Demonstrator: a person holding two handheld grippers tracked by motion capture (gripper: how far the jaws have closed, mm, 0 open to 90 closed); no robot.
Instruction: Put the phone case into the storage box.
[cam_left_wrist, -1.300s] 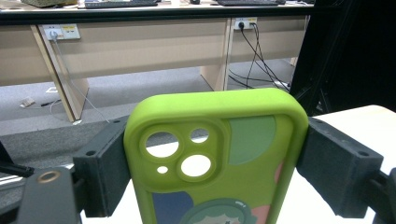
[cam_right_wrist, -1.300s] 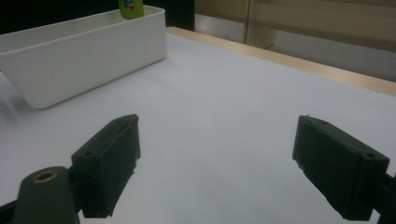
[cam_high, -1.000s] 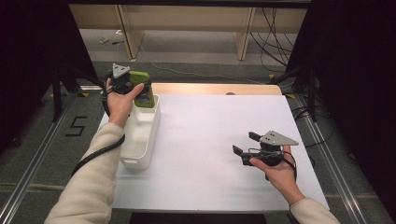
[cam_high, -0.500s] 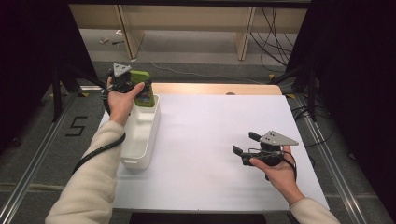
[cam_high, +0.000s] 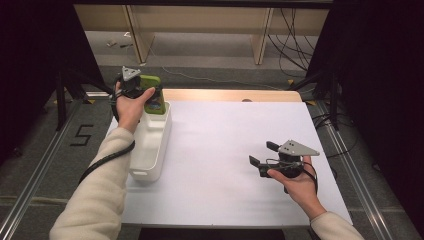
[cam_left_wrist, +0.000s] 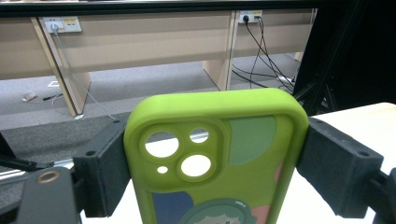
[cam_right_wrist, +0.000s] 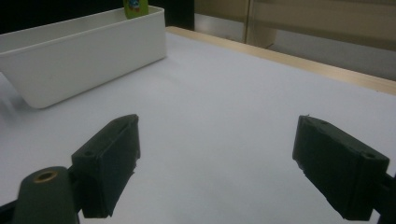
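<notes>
A green phone case (cam_high: 154, 101) with camera cut-outs and a cartoon print stands upright over the far end of a white bin (cam_high: 149, 152). My left gripper (cam_high: 149, 91) is shut on it. In the left gripper view both black pads (cam_left_wrist: 103, 173) press on the case's (cam_left_wrist: 219, 140) side edges. My right gripper (cam_high: 263, 154) rests low over the white table at the right, open, and points left toward the bin. In the right gripper view its jaws (cam_right_wrist: 219, 168) stand wide apart with nothing between them, and the bin (cam_right_wrist: 84, 51) with the case's top (cam_right_wrist: 135, 6) lies ahead.
The white tabletop (cam_high: 225, 130) spreads between the bin and the right gripper. A wooden strip (cam_high: 225, 95) runs along its far edge. Beyond it are grey floor, desk legs and cables (cam_high: 290, 35). Dark frames flank both sides.
</notes>
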